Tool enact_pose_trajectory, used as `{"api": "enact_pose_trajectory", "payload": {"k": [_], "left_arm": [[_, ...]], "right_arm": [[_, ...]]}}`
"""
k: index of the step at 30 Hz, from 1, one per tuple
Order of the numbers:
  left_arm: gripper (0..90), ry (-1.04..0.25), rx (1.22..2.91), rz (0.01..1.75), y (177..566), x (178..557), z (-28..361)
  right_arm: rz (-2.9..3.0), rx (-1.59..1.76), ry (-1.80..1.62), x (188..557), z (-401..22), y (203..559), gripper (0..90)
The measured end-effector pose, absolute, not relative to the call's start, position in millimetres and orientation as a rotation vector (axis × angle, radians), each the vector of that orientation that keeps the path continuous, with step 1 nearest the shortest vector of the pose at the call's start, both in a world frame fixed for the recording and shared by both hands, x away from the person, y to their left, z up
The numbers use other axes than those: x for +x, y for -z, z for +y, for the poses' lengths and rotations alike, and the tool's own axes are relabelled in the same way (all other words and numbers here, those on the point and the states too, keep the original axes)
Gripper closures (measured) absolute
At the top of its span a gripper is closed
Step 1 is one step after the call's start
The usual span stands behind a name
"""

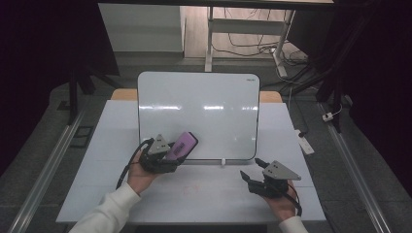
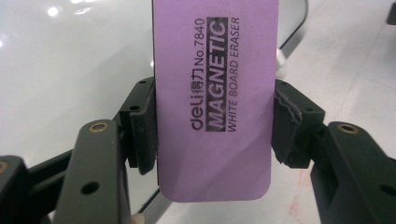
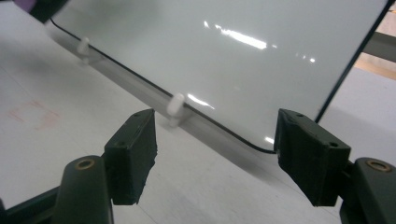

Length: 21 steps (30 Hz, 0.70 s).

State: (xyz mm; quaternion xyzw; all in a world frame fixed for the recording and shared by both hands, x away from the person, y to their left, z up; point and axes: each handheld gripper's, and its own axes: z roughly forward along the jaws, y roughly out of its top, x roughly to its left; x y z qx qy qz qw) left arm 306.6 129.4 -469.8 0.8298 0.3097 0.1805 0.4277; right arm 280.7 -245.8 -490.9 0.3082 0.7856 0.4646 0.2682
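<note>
Purple eraser (image 2: 214, 100): a flat block printed "MAGNETIC WHITE BOARD ERASER", clamped by its two long sides in the left hand-held gripper (image 2: 214, 126); in the high view it hangs over the near-left corner of the whiteboard (image 1: 204, 97), tilted up and to the right.
Left hand-held gripper: jaws closed on the eraser, a pad (image 2: 143, 135) pressing each long edge; the hand (image 1: 141, 177) beneath it sits at the near-left part of the table (image 1: 107, 145), just in front of the board's near edge.
Right hand-held gripper (image 1: 252, 171): jaws wide, nothing between them; its pads (image 3: 133, 154) frame bare table in the right gripper view, and it rests low above the near-right part of the table, pointing toward the board's near-right corner.
Whiteboard: white, dark-rimmed, rounded corners, lying across the middle of the table with its far edge reaching past the table's far edge; its surface looks clean, with only light glare.
Board pegs (image 3: 175, 106): small white stubs along the near edge, one just ahead of the right gripper's jaws.
Near strip of table: open between the two hands, with a faint reddish smudge (image 1: 190, 187) at its centre.
Side margins: narrow bare bands of table left and right of the board.
Gap between grippers: well apart, with free room along the board's near edge.
</note>
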Motion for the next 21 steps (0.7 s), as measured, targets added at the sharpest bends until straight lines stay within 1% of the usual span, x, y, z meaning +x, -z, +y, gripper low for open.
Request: {"api": "enact_pose_trajectory", "payload": {"k": [10, 21], "left_arm": [[40.7, -0.451, 2.073, 0.713, 474.6, 300.5, 103.1], [40.7, -0.461, 2.066, 0.686, 477.4, 299.0, 86.3]], "right_arm": [[2.114, 0.916, -1.371, 279.0, -222.1, 482.9, 30.0], [2.087, 1.006, -1.491, 290.1, -191.4, 479.3, 32.0]]}}
